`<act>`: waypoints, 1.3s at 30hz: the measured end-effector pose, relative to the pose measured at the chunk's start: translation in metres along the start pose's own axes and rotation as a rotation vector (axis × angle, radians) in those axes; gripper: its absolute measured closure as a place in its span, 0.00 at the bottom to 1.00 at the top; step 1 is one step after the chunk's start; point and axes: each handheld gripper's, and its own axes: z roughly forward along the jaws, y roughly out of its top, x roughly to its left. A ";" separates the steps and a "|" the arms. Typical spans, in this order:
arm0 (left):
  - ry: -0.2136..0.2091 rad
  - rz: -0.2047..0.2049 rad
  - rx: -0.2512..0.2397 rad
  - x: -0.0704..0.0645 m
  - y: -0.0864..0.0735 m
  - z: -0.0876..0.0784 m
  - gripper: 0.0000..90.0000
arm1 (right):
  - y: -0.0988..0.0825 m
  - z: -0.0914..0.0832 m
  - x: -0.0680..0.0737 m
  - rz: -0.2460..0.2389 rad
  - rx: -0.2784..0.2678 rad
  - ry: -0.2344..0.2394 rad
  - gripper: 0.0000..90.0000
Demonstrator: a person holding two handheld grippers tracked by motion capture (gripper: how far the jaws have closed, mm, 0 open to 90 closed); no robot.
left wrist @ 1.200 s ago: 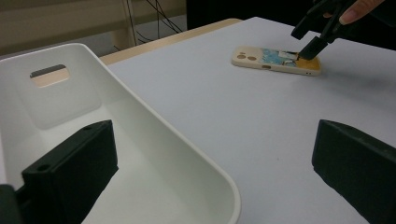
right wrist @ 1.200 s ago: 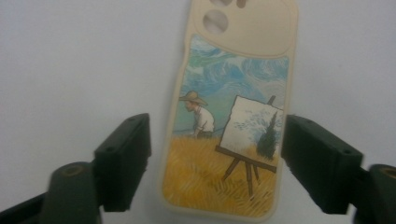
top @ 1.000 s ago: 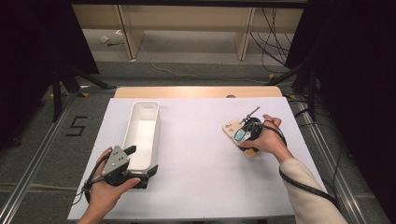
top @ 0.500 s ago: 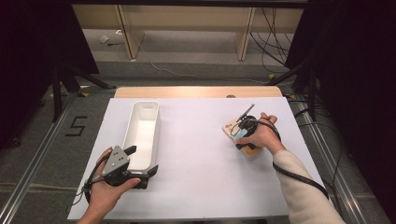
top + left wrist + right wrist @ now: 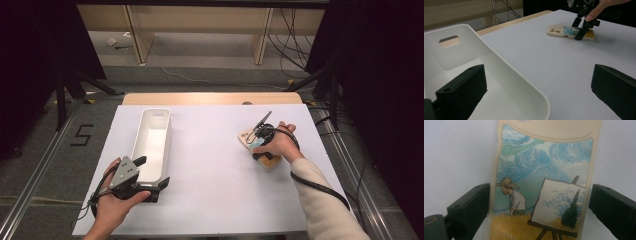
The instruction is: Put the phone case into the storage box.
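Your right tongs (image 5: 256,146) stand wide open and point down over the phone case (image 5: 544,182). The case lies flat on the counter (image 5: 215,165) between the two jaws; the left jaw is just beside its edge, the right one a little apart, and neither presses on it. Your left tongs (image 5: 150,172) are also open and hold nothing. One of their jaws is inside the white tray (image 5: 506,75), the other outside it, above the counter.

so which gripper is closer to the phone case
Right. The right gripper is directly over the phone case, fingers straddling it; the left gripper sits across the table by the white bin.
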 end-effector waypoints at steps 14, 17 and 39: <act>0.000 0.000 -0.003 0.000 0.000 0.000 0.00 | 0.004 0.001 -0.001 0.043 0.044 0.021 0.06; -0.001 -0.002 -0.005 0.000 0.000 0.000 0.00 | 0.004 0.002 -0.002 0.033 0.041 0.021 0.06; 0.000 -0.001 -0.004 0.000 0.000 0.000 0.00 | 0.006 0.002 -0.003 0.043 0.056 0.033 0.09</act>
